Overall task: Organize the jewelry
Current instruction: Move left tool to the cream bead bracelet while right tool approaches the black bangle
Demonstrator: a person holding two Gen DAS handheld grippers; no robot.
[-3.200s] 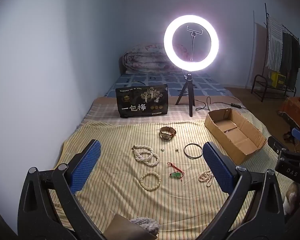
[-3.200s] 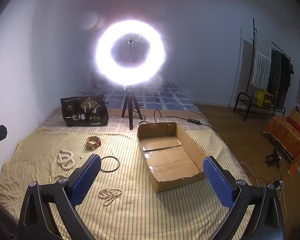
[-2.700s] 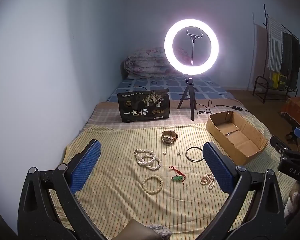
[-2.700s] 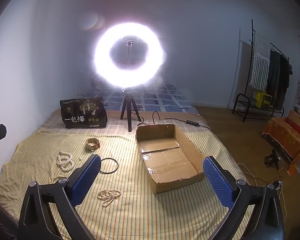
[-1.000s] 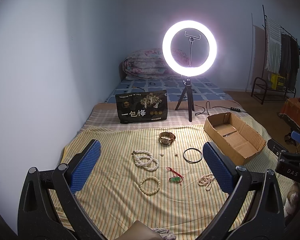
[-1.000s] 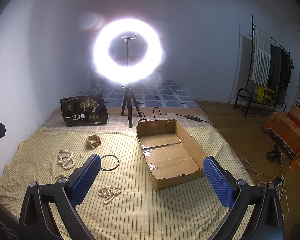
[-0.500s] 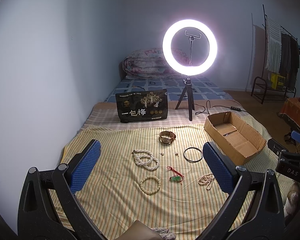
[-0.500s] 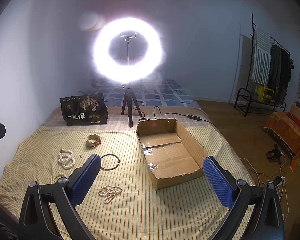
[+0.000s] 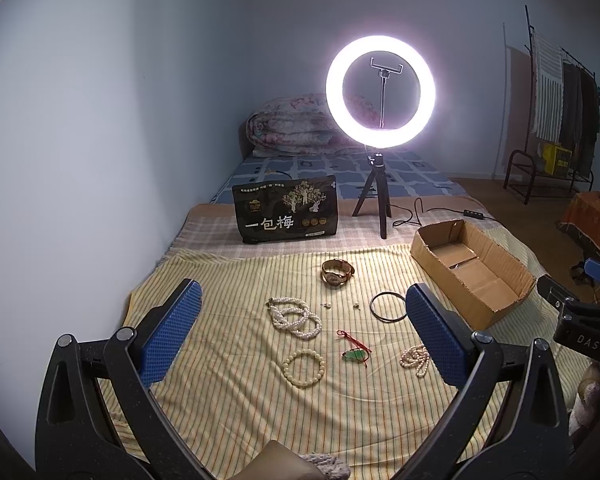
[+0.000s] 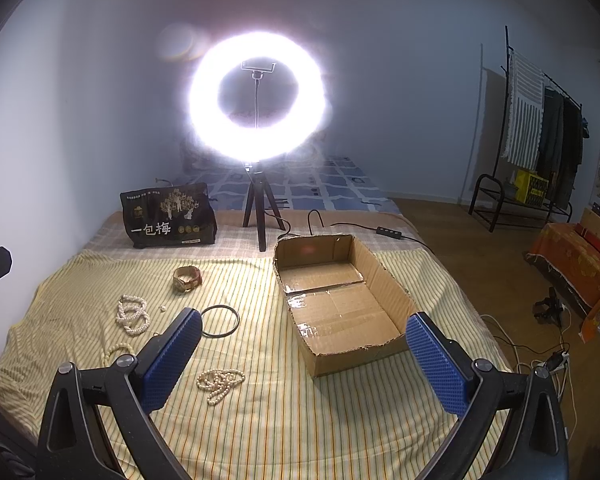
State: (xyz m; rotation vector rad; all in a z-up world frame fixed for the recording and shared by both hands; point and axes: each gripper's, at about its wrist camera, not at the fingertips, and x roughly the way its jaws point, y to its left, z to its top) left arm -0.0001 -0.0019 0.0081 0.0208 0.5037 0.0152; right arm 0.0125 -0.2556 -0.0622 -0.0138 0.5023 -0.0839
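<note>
Barely shifted: beaded bracelet (image 9: 303,369), open cardboard box (image 10: 342,304)

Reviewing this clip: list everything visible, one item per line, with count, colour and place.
Wristwatch: 1, gold-brown, far centre of striped sheet.
Pearl strands: 1 pile, cream, centre-left.
Bead bracelet: 1, cream, nearest.
Black hoop: 1, by box.
Green pendant on red cord: 1, centre.
Pearl heap: 1, cream, right.
Small earrings: 2, pale, mid-sheet.
Cardboard box: 1, brown, empty, right.
Snack bag: 1, black, behind.
Ring light: 1, lit, on tripod.
Clothes rack: 1, black, far right.
Left gripper: open.
Right gripper: open.
</note>
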